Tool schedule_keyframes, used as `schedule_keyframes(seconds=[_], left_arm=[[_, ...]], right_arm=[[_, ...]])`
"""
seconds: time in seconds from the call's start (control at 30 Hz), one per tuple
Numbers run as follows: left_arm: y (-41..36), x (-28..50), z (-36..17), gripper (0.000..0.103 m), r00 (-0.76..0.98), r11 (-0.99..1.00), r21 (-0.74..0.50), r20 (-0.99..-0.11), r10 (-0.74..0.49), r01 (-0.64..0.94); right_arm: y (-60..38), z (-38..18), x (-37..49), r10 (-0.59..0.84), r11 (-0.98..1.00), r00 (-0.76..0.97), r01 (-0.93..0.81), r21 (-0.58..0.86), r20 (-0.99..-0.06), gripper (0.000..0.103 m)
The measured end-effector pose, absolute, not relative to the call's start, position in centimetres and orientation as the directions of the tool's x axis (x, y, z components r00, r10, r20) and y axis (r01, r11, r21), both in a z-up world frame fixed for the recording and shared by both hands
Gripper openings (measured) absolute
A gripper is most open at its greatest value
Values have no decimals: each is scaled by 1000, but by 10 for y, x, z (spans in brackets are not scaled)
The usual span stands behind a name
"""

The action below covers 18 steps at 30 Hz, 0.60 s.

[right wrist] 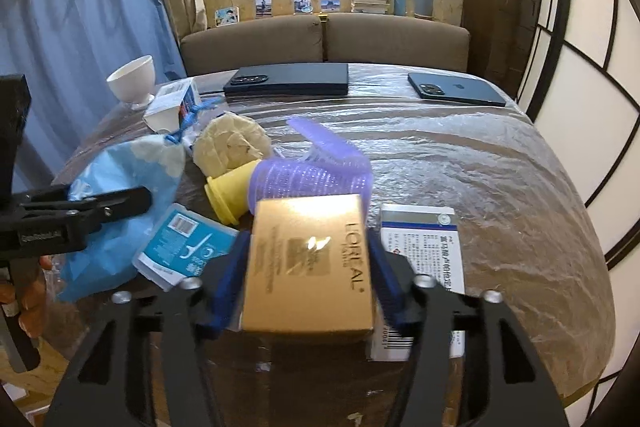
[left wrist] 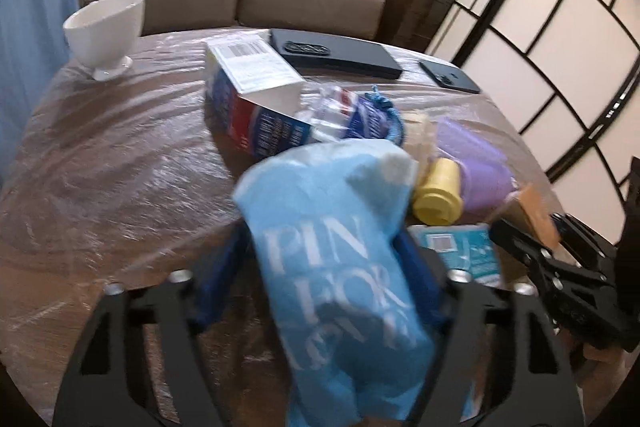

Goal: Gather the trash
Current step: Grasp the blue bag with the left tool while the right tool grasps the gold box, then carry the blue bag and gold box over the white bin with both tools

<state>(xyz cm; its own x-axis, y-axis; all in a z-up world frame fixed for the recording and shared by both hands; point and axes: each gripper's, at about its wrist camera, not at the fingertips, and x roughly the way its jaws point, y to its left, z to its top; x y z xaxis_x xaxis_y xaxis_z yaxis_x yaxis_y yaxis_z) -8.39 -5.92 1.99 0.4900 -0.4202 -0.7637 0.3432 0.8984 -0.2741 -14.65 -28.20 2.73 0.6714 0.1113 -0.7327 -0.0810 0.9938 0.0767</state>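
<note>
Pinched between the blue pads of the left gripper point(left wrist: 320, 291) is a light blue crumpled plastic bag with white lettering point(left wrist: 336, 247), held by its body so that its upper part stands free ahead of the fingers; judging from the task, it may serve as the trash sack, though its mouth is blurred and I cannot tell if it is open. Just beyond its tip lie a red, white and blue cardboard carton with an open flap point(left wrist: 256, 95) and some clear wrapping tied with a blue cord point(left wrist: 384, 111).

Over on the right gripper point(right wrist: 308, 279), both pads press the sides of a gold cardboard box printed L'OREAL point(right wrist: 310, 267), gripped across its width, likely so it can be carried level toward the bag. Directly ahead of that claw sits a purple hair roller point(right wrist: 316, 175) with a yellow plastic cone-shaped cap point(right wrist: 230, 193) at its left end, and past them a cream crumpled paper ball point(right wrist: 232, 143). Left of the claw rests a teal flat packet with a barcode point(right wrist: 188, 247); right of it, a white medicine carton with blue print point(right wrist: 416, 239).

Far ahead, well apart from the litter, are a white footed ceramic bowl point(right wrist: 134, 79) and two dark phones point(right wrist: 288, 79), probably keepers
</note>
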Motion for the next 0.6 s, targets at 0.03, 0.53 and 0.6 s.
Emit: schedule_keyframes(seconds=[0.03, 0.53, 0.6], left_arm=[[-61, -85, 21, 59, 490, 896, -274, -762, -424, 350], [-49, -108, 56, 41, 534, 885, -315, -710, -459, 343], [-46, -111, 60, 41, 542, 889, -316, -707, -454, 333]], right_arm=[[-283, 28, -147, 118, 993, 673, -82, 85, -731, 49], [-291, 57, -164, 195, 980, 710, -111, 166, -677, 49], [-291, 61, -168, 209, 977, 711, -121, 176, -671, 49]])
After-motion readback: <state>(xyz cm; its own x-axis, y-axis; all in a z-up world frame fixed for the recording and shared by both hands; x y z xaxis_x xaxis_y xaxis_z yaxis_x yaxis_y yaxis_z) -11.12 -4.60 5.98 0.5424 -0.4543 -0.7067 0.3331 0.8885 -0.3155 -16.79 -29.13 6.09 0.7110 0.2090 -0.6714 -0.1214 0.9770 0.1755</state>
